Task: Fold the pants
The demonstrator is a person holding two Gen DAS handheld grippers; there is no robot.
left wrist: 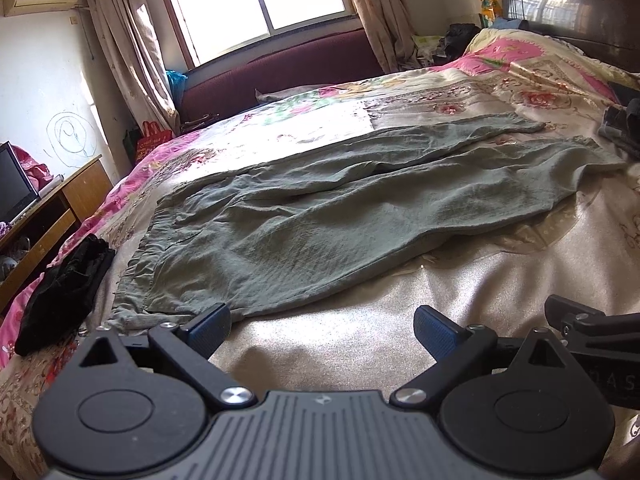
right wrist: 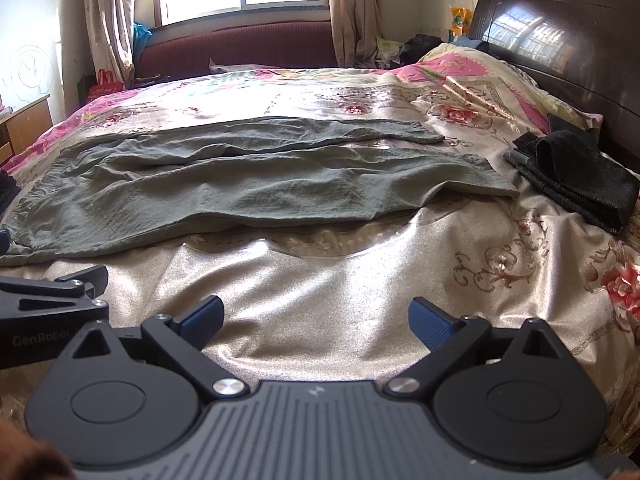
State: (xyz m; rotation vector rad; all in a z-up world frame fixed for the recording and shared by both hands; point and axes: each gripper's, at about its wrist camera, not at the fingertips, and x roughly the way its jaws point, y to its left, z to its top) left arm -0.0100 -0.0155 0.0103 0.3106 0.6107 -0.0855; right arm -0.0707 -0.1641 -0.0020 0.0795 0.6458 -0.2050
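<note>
Grey-green pants (left wrist: 320, 216) lie spread flat across the bed, waistband at the left, both legs running to the right; they also show in the right wrist view (right wrist: 248, 184). My left gripper (left wrist: 322, 330) is open and empty, just short of the pants' near edge by the waistband; its left fingertip (left wrist: 210, 326) sits at the hem. My right gripper (right wrist: 316, 322) is open and empty over bare bedspread, a little before the pants' near leg. The right gripper's side (left wrist: 580, 328) shows in the left wrist view, and the left gripper's side (right wrist: 52, 296) in the right wrist view.
A floral bedspread (right wrist: 520, 264) covers the bed. A black garment (left wrist: 64, 288) lies at the bed's left edge. Folded dark clothes (right wrist: 572, 176) lie at the right near the dark headboard (right wrist: 560, 36). A wooden desk (left wrist: 48, 208) stands at the left; window and sofa lie beyond.
</note>
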